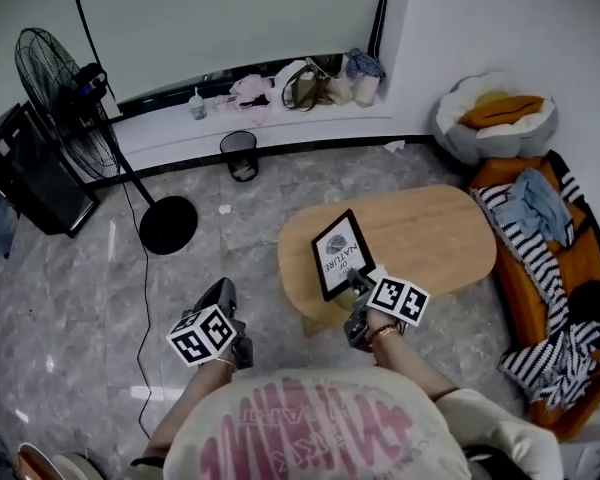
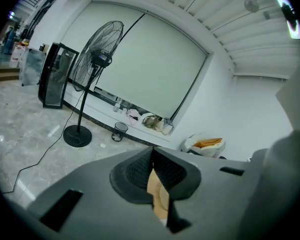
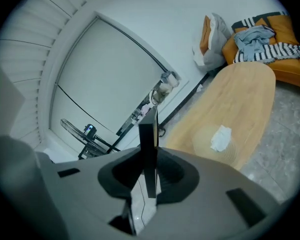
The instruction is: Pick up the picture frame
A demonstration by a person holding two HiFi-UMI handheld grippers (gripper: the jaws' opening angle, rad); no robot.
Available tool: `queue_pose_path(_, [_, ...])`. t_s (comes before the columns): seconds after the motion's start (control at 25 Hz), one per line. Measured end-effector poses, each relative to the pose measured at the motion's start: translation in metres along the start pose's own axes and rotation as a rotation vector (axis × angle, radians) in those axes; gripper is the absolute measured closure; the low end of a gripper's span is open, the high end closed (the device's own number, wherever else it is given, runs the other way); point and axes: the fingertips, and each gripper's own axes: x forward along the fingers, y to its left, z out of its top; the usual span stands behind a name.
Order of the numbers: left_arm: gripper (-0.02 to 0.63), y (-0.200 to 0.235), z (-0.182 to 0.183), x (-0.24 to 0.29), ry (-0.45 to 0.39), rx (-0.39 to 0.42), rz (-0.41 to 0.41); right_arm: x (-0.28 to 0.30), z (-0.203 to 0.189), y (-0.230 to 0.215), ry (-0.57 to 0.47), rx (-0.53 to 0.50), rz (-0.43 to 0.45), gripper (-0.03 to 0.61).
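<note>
The picture frame [image 1: 342,253], black-edged with a white print, hangs tilted above the near-left end of the oval wooden table [image 1: 450,238]. My right gripper [image 1: 358,286] is shut on its lower edge. In the right gripper view the frame [image 3: 149,144] stands edge-on between the jaws of the right gripper [image 3: 149,176], with the table [image 3: 240,99] and a white crumpled tissue [image 3: 221,138] beyond. My left gripper [image 1: 223,290] hovers over the floor to the left of the table, shut with nothing in it. Its pads in the left gripper view [image 2: 152,164] meet, and a sliver of table shows below them.
A standing fan [image 1: 60,83] with a round base [image 1: 168,224], a black cabinet [image 1: 25,173] and a mesh bin [image 1: 240,154] stand at the left and back. An orange sofa [image 1: 545,268] with striped cloth runs along the right. A cluttered ledge [image 1: 280,98] lines the far wall.
</note>
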Motion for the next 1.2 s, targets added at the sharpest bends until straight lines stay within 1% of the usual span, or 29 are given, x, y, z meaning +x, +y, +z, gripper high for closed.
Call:
queue_pose_path(0.08, [0.611, -0.006, 0.008, 0.001, -0.01, 0.002, -0.009, -0.006, 0.009, 0.015, -0.024, -0.021, 0.027, 0.503])
queue_pose_path(0.16, [0.611, -0.014, 0.019, 0.001, -0.024, 0.008, -0.035, -0.012, 0.018, 0.032, -0.05, -0.042, 0.056, 0.503])
queue_pose_path(0.36, [0.611, -0.041, 0.049, -0.003, -0.073, 0.031, -0.145, -0.025, 0.035, 0.078, -0.112, -0.085, 0.137, 0.503])
queue_pose_path(0.64, [0.611, -0.079, 0.076, -0.019, -0.123, 0.098, -0.262, -0.059, 0.054, 0.132, -0.219, -0.166, 0.236, 0.503])
queue_pose_path(0.92, [0.611, -0.091, 0.087, -0.051, -0.143, 0.135, -0.328, -0.1, 0.042, 0.167, -0.273, -0.165, 0.293, 0.503])
queue_pose_path(1.08, [0.611, -0.085, 0.089, -0.075, -0.139, 0.152, -0.349, -0.119, 0.024, 0.185, -0.297, -0.185, 0.292, 0.503])
queue_pose_path(1.2, [0.611, -0.081, 0.085, -0.098, -0.137, 0.172, -0.375, -0.134, 0.006, 0.195, -0.313, -0.18, 0.296, 0.503])
